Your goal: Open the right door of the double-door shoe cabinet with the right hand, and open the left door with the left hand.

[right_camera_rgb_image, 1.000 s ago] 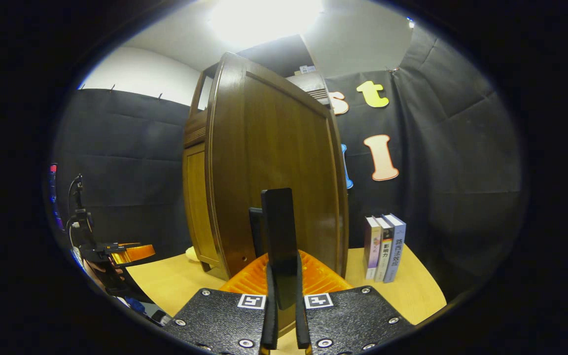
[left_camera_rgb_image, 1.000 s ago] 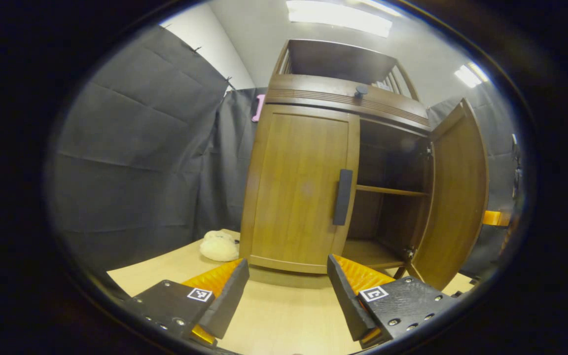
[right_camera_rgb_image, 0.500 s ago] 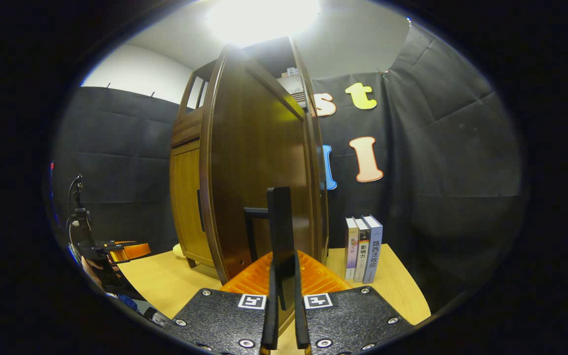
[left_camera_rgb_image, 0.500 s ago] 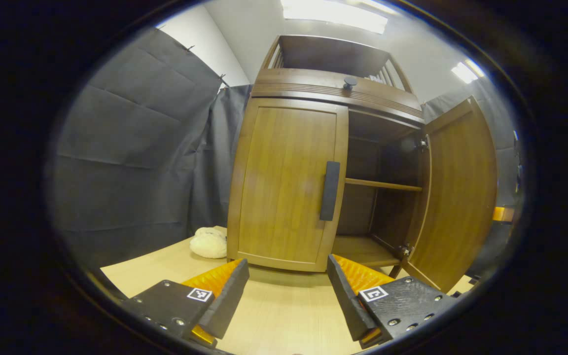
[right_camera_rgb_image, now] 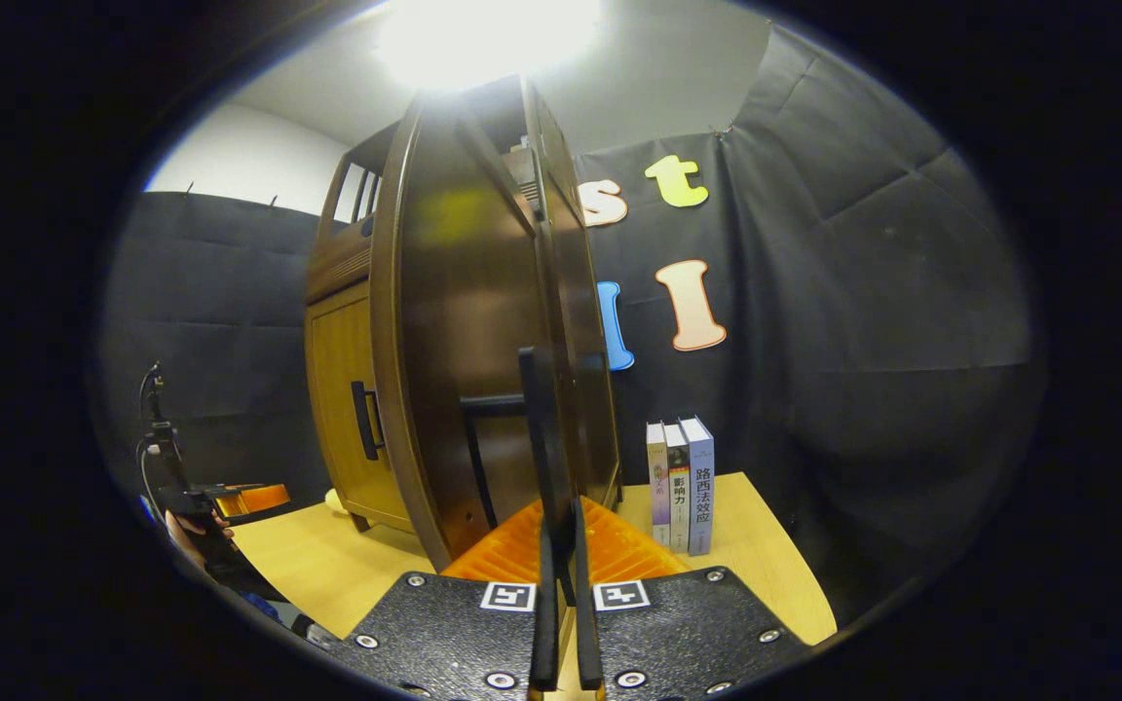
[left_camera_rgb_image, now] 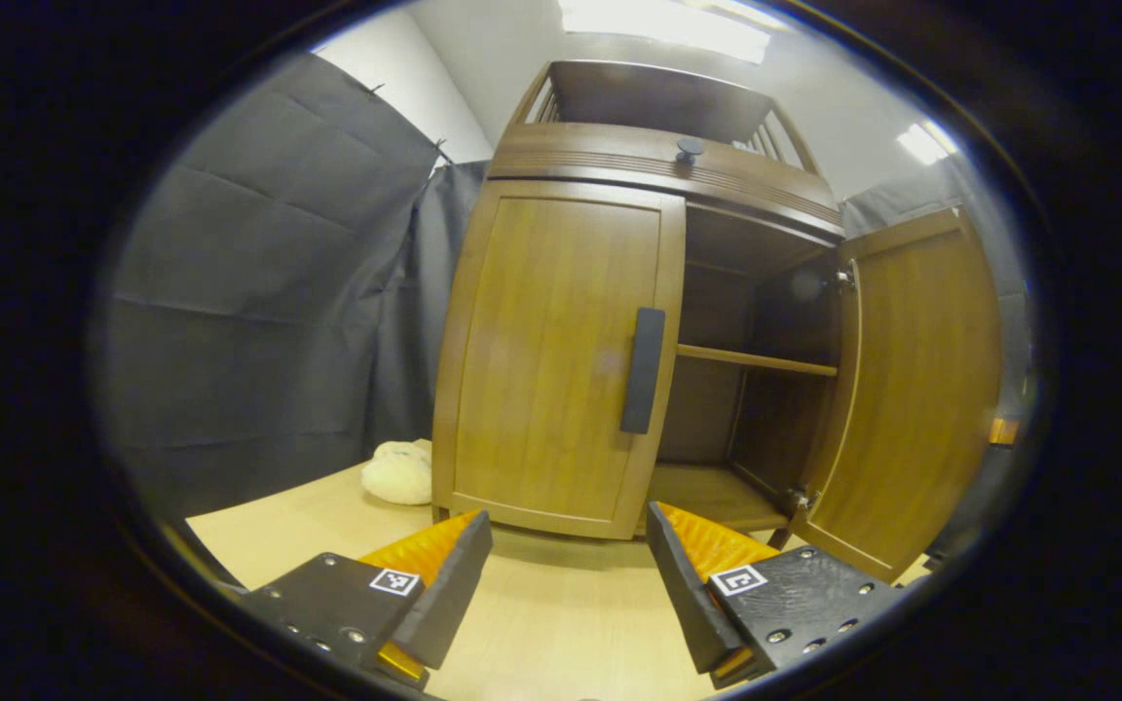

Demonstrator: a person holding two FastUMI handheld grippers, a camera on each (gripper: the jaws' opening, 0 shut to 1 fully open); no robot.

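Right hand-held gripper (right_camera_rgb_image: 561, 584) is clamped on the right door's handle (right_camera_rgb_image: 534, 428), right door (left_camera_rgb_image: 912, 389) swung wide. Left hand-held gripper (left_camera_rgb_image: 569, 574) hangs spread wide, short of the closed left door (left_camera_rgb_image: 551, 360), above the bench (left_camera_rgb_image: 561, 623).

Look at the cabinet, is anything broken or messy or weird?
Nothing looks broken or spilled. The right door stands wide open with the right gripper shut on its handle, and the left door is closed, the open left gripper in front of it. A fluffy white thing lies beside the cabinet.
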